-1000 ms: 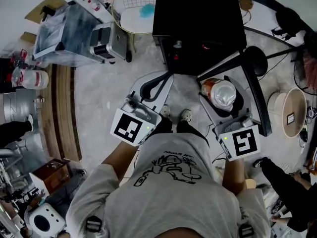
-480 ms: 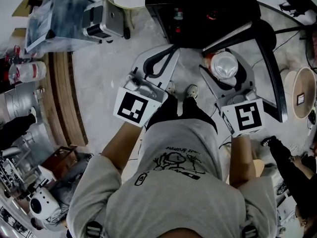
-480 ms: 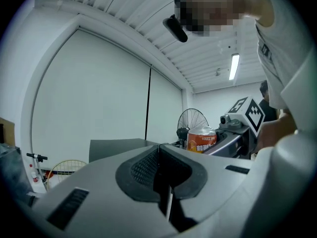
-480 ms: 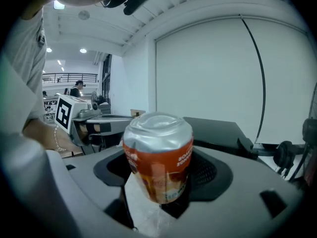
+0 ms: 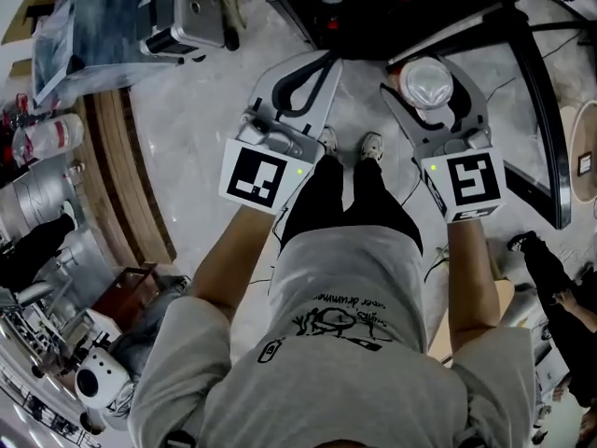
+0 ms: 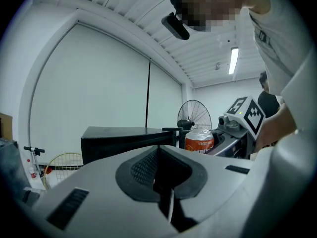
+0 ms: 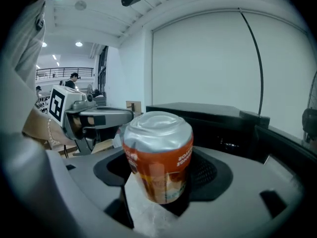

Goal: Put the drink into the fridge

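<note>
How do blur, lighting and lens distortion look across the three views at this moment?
Head view: strong fisheye bending at the edges, even light, the can sharp. Right gripper view: dark round vignette, the can's label slightly soft, no glare. Left gripper view: bright wall, glowing ceiling lamp, mosaic patch on top, the left gripper shaded.

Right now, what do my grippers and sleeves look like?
The left gripper and right gripper: grey, with broad curved jaws and black meshed pads. Each bears a white cube with black square markers and a green light. Short grey sleeves.
</note>
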The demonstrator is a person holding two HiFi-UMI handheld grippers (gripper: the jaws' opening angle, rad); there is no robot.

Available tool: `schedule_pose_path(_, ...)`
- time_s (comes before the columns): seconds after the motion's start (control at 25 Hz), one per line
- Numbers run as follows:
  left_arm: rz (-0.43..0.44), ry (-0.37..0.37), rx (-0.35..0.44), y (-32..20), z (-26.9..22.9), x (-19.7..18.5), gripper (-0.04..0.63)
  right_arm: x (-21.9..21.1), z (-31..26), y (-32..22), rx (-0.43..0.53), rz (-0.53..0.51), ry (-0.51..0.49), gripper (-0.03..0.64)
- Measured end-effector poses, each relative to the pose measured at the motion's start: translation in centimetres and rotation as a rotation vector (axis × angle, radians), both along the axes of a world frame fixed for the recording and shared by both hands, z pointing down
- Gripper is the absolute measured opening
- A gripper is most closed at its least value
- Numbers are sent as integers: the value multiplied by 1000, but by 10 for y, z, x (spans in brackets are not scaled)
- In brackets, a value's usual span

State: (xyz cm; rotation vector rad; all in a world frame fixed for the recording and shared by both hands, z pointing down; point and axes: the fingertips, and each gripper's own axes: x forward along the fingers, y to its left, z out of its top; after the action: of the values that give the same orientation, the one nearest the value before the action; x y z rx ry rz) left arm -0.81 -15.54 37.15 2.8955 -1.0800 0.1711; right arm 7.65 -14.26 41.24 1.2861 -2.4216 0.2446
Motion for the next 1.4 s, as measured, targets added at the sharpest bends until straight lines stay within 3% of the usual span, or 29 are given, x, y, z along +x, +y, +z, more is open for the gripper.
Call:
schedule_pose_path(0.2,7,-34,-6,-16,36,9,21,-2,39,-17,-28,3,6,337)
schedule_pose_path(0.52,-2,-23,1,-39,75,15,21,-7,87,-47,-19,-11,38,337)
schedule_pose_path(1.4,-41,-58,22,-92,165,20,23,-21,194,-162,-9,33,12,337)
